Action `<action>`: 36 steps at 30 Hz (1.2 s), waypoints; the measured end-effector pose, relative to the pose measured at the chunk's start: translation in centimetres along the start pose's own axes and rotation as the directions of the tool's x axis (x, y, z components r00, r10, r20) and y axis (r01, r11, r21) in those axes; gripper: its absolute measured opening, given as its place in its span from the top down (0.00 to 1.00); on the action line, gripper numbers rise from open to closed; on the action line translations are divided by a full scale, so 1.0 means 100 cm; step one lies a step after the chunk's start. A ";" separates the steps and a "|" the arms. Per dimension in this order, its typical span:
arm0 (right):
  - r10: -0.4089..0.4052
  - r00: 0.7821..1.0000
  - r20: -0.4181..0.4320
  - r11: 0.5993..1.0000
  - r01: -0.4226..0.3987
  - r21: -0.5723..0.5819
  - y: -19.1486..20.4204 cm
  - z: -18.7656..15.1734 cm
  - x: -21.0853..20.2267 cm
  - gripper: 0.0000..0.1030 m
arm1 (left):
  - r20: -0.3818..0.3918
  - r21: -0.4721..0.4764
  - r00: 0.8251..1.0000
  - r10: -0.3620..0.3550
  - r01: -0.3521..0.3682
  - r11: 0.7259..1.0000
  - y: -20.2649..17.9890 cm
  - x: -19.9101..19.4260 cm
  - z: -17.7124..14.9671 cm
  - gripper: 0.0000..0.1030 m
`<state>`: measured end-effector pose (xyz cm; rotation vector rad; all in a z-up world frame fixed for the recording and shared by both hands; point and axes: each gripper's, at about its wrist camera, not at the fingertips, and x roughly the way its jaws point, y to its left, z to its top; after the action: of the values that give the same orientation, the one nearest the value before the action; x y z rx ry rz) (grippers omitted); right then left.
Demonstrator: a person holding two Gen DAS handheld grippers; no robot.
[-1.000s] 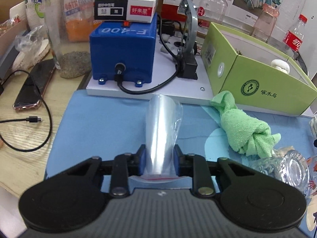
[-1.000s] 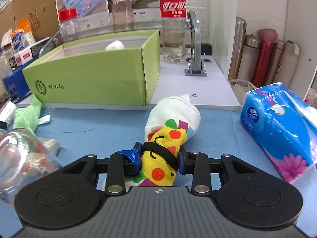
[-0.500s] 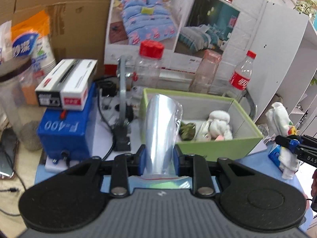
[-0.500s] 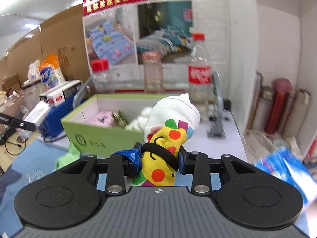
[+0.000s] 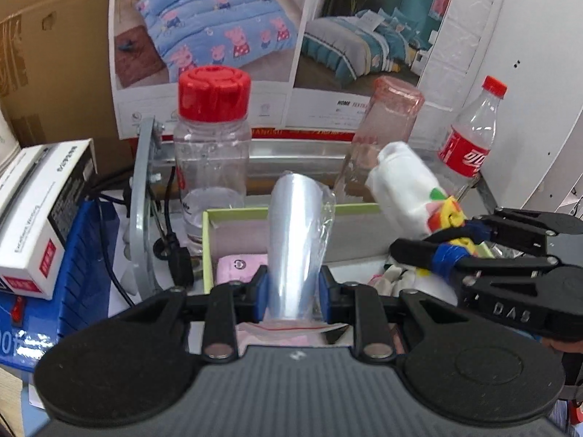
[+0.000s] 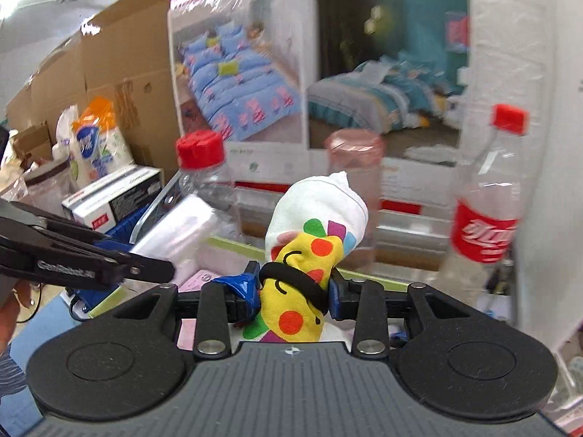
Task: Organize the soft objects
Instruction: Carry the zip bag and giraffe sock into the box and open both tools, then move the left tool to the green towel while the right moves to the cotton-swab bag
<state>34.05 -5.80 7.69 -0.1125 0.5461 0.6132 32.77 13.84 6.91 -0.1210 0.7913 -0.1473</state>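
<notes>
My left gripper (image 5: 293, 287) is shut on a rolled clear plastic bag (image 5: 297, 240) and holds it above the green box (image 5: 233, 215). My right gripper (image 6: 295, 287) is shut on a rolled white sock with coloured dots (image 6: 309, 240). The right gripper (image 5: 452, 244) also shows in the left wrist view, over the box's right side, with the sock (image 5: 404, 189). The left gripper (image 6: 120, 258) and the bag (image 6: 175, 229) also show in the right wrist view. A pink soft item (image 5: 237, 269) and white soft items (image 5: 393, 276) lie inside the box.
A red-capped jar (image 5: 211, 145), a pink upturned bottle (image 5: 386, 123) and a cola bottle (image 5: 470, 138) stand behind the box. A blue machine (image 5: 73, 273) with a white carton (image 5: 40, 211) on it is at the left. Posters and cardboard cover the back wall.
Both grippers have risen from the blue mat and moved forward over the green box, each still holding its item. The right gripper has come close beside the left.
</notes>
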 end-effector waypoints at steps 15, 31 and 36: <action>-0.061 0.998 0.016 0.997 0.060 0.048 0.004 -0.010 -0.015 0.57 | 0.045 0.011 0.999 0.020 -0.021 1.000 0.004 -0.034 -0.024 0.43; -0.158 0.987 -0.010 0.982 0.158 0.103 0.025 -0.081 -0.132 0.48 | 0.102 0.056 0.995 0.018 -0.024 0.998 -0.017 -0.139 -0.100 0.40; -0.194 0.980 0.043 0.974 0.188 0.124 0.035 -0.096 -0.176 0.46 | 0.105 0.037 0.994 0.021 -0.025 0.999 -0.014 -0.161 -0.128 0.38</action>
<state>15.68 -14.53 8.79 -0.0341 0.5110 0.3938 12.34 14.60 9.48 -0.0824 0.6851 -0.1333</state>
